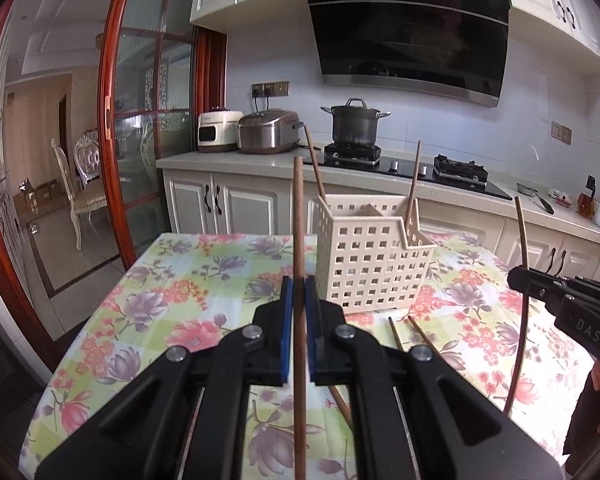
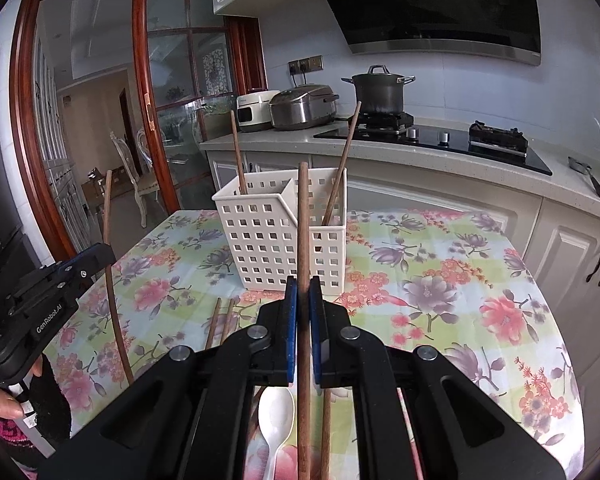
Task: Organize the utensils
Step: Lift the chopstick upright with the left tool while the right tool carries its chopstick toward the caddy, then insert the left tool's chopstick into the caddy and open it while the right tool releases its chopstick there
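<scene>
A cream perforated utensil holder (image 1: 372, 256) (image 2: 276, 236) stands on the floral table, with two wooden chopsticks (image 1: 412, 184) (image 2: 342, 160) leaning in it. My left gripper (image 1: 299, 292) is shut on an upright wooden chopstick (image 1: 298, 216), just left of the holder. My right gripper (image 2: 303, 292) is shut on another upright chopstick (image 2: 303, 216), in front of the holder. Each gripper shows in the other's view, the right (image 1: 518, 278) and the left (image 2: 106, 254). Loose chopsticks (image 1: 420, 334) (image 2: 220, 320) and a white spoon (image 2: 276, 420) lie on the cloth.
The floral tablecloth (image 1: 172, 304) (image 2: 440, 280) covers the table. Behind it runs a kitchen counter (image 1: 236, 160) with rice cookers (image 1: 268, 130), a pot (image 1: 356, 120) on the stove, and cabinets. A glass door (image 1: 140, 120) stands at the left.
</scene>
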Tool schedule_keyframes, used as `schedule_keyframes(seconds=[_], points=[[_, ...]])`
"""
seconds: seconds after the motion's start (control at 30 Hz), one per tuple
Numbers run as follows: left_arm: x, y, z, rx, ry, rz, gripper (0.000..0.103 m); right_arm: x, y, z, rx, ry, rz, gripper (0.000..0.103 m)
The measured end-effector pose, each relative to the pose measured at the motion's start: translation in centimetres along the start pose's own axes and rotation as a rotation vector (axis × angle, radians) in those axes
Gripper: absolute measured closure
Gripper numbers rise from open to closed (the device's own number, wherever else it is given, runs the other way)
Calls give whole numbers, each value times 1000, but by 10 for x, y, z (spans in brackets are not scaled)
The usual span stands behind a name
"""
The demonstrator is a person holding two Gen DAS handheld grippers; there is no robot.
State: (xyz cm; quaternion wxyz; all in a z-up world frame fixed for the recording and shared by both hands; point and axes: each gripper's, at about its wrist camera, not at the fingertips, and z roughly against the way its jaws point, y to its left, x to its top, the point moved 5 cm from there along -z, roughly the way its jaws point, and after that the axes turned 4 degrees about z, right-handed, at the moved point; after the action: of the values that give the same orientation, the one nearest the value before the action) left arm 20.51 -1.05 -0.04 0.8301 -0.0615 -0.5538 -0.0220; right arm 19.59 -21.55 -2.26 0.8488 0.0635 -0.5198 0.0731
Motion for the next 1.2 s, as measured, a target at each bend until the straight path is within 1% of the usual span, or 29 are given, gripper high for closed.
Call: schedule_keyframes(seconds=[0.33, 0.53, 0.63, 0.73, 1.03, 1.2], points=[[8, -7, 18, -9, -36, -18, 97, 10, 1, 17, -18, -38, 36, 96], [9, -6, 19, -9, -34, -22, 97, 13, 3, 17, -15, -47, 48, 96], [11, -7, 18, -13, -35, -28, 97, 18, 5, 18, -17, -61, 68, 96], [17, -10, 16, -15, -35, -40, 97, 26, 0, 18, -19, -71, 62, 96], [46, -20, 5, -71, -11, -47, 97, 58, -15, 14, -35, -94, 48, 96], [78, -28, -5, -84, -20, -46, 97, 89, -22, 4, -31, -114, 40, 96]])
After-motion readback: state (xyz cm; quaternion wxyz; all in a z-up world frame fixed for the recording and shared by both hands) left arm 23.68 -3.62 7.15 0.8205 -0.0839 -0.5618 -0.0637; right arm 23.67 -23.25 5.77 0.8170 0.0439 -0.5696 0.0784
